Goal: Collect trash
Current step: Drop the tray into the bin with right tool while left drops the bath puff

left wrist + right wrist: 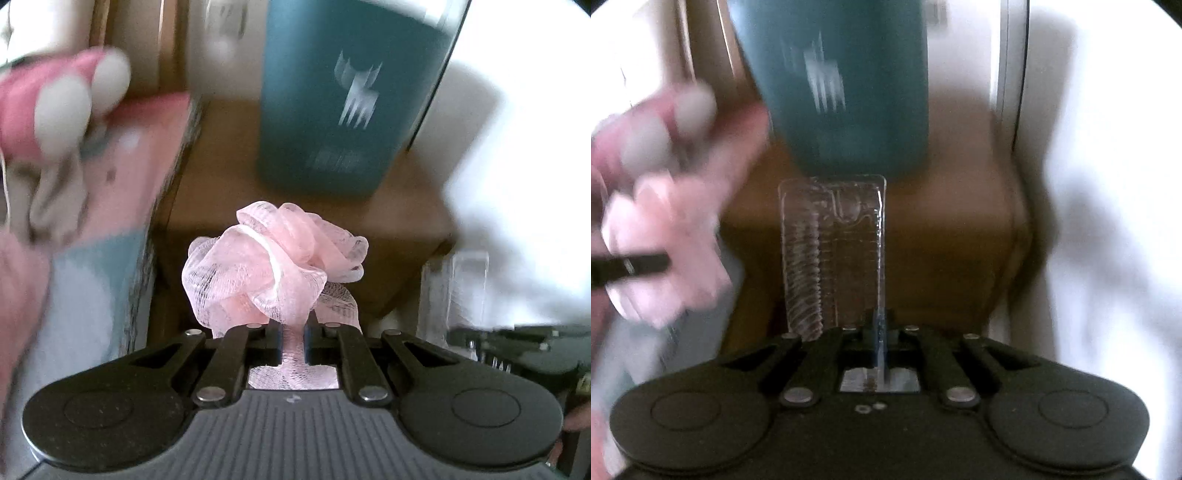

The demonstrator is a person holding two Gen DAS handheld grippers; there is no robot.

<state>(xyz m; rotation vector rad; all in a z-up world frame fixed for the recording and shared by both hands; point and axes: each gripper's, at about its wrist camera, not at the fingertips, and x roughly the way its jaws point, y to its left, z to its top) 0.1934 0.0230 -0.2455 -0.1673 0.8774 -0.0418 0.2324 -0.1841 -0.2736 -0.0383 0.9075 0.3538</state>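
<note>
My left gripper [293, 332] is shut on a pink mesh bath pouf [273, 258], which bunches out beyond the fingertips. My right gripper [881, 325] is shut on the edge of a clear plastic blister pack [831, 251] that stands up ahead of the fingers. A teal bin [332, 103] with a white logo stands on the brown floor ahead of both grippers, also seen as the teal bin [849, 85] in the right wrist view. The pink pouf [665, 240] shows blurred at the left of the right wrist view; the right gripper [517, 347] and clear pack [454, 288] show at the right of the left view.
A pink and white soft toy [62, 103] and pink-and-blue fabric [122, 192] lie at the left. White bedding or cloth [517, 184] fills the right side. A brown floor [942, 240] lies between them. The surroundings are motion-blurred.
</note>
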